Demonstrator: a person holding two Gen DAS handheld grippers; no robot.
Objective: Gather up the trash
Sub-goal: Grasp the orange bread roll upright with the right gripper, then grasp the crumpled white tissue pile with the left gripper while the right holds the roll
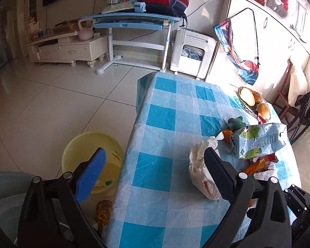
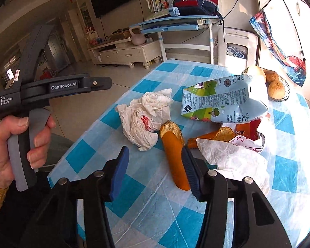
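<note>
While the left gripper (image 1: 155,171) hangs spread wide over the table's (image 1: 161,107) edge with nothing between its jaws, the right gripper (image 2: 155,165) stands part open just beside an orange wrapper (image 2: 173,157). Crumpled paper (image 2: 146,119), a flattened milk carton (image 2: 221,101) and a napkin (image 2: 233,157) lie nearby; a yellow bucket (image 1: 86,144) stands on the floor.

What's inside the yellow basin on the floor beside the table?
The yellow basin holds a few small scraps, one green. The left tongs finger and the table edge cover part of its interior.
</note>
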